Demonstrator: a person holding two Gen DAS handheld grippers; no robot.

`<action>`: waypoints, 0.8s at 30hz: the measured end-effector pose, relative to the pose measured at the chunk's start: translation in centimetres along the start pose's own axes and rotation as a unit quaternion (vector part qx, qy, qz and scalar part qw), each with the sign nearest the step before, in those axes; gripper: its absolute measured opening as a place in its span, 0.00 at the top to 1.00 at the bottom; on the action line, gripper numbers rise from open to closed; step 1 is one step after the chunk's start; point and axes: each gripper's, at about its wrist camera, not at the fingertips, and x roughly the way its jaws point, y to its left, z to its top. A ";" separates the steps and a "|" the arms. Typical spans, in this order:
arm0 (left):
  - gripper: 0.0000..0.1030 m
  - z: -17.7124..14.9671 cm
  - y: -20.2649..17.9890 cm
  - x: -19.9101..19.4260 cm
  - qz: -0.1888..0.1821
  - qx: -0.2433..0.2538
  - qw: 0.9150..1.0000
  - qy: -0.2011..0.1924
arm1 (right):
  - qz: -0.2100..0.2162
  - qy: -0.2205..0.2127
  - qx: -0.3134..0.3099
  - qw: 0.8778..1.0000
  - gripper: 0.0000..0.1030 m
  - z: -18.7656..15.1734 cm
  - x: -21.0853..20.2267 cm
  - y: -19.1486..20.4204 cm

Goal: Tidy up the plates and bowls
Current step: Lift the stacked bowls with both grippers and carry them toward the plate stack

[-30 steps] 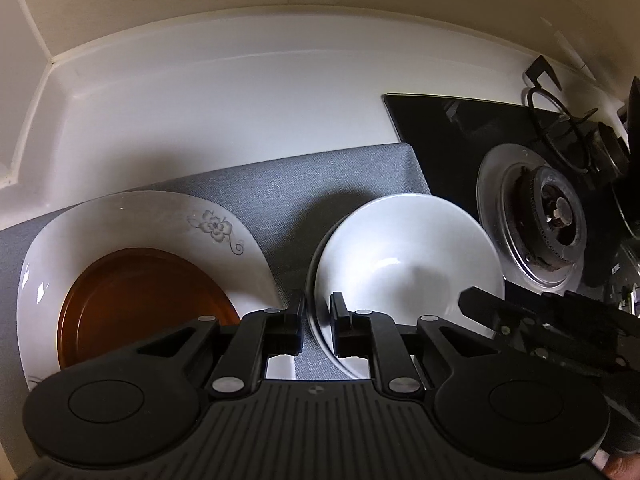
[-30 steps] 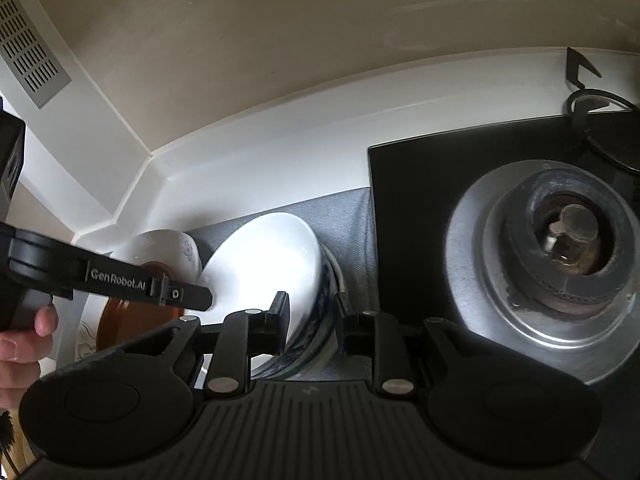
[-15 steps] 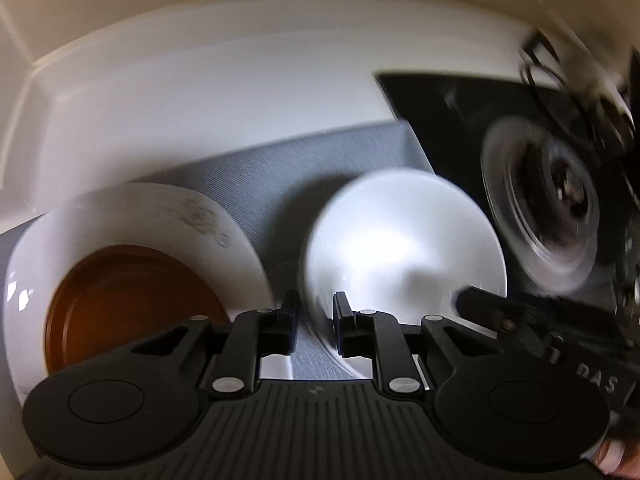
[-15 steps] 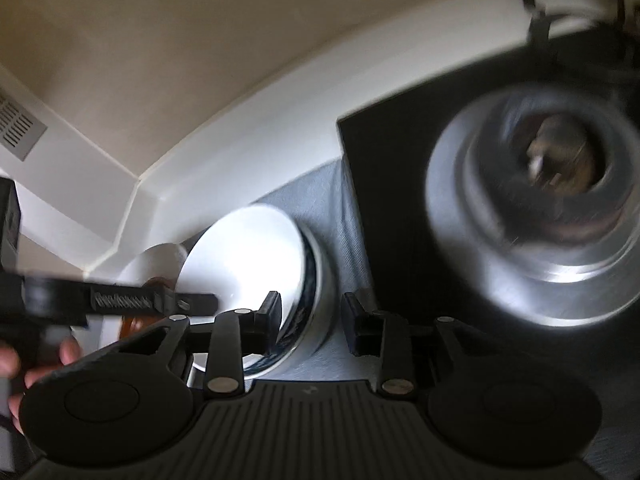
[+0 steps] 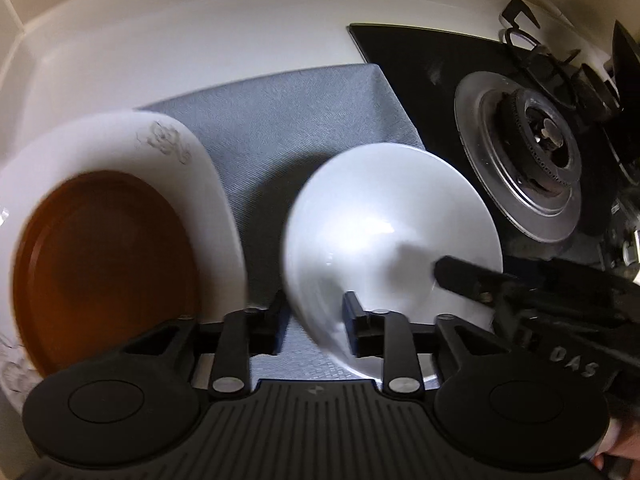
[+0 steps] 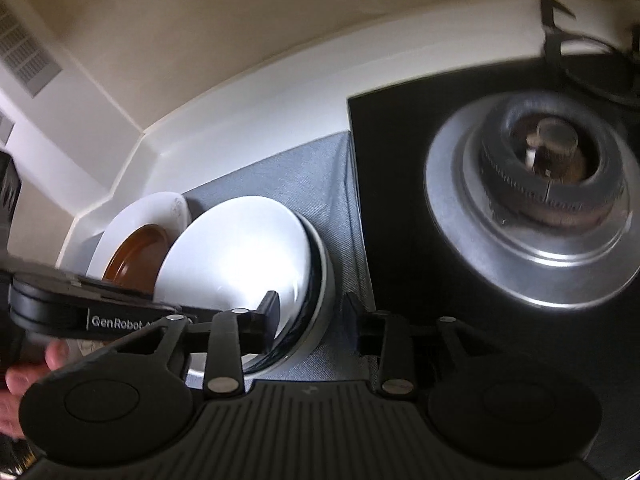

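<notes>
A white bowl sits nested in a stack of bowls on a grey mat. A brown plate lies on a white flowered plate at the left. My left gripper is open, its jaws astride the white bowl's near left rim. My right gripper is open, astride the stack's right rim; it shows in the left wrist view. The white bowl and both plates also show in the right wrist view.
A black glass hob with a gas burner lies right of the mat; the burner is close in the right wrist view. White counter and a wall run behind. The left gripper's body crosses the right wrist view.
Both grippers have opened wider and moved in over the bowl stack's rim. The bowls and plates have stayed where they were.
</notes>
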 end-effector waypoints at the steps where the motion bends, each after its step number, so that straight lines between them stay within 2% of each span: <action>1: 0.66 -0.1 -0.1 0.0 0.000 0.000 1.000 -0.002 | 0.001 0.002 -0.004 1.000 0.62 -0.1 0.3 0.1; 4: 0.64 -0.5 -0.7 -0.2 0.012 0.011 1.000 -0.007 | -0.006 -0.004 -0.007 1.000 0.64 -0.5 0.8 0.4; 9: 0.68 -1.6 -0.6 -1.1 0.000 -0.007 1.000 0.004 | -0.010 -0.011 0.014 1.000 0.74 -0.9 -0.3 0.2; 13: 0.68 -2.7 -1.3 -2.8 0.023 -0.014 1.000 -0.014 | -0.007 -0.010 -0.010 1.000 0.74 -0.9 -1.7 1.2; 19: 0.68 -3.7 -0.6 -5.6 0.048 -0.066 0.996 -0.033 | 0.020 -0.001 -0.032 0.999 0.74 -0.5 -3.4 3.3; 24: 0.68 -5.1 1.1 -8.3 0.054 -0.122 0.990 -0.038 | 0.038 0.012 -0.067 0.997 0.73 0.2 -3.9 6.1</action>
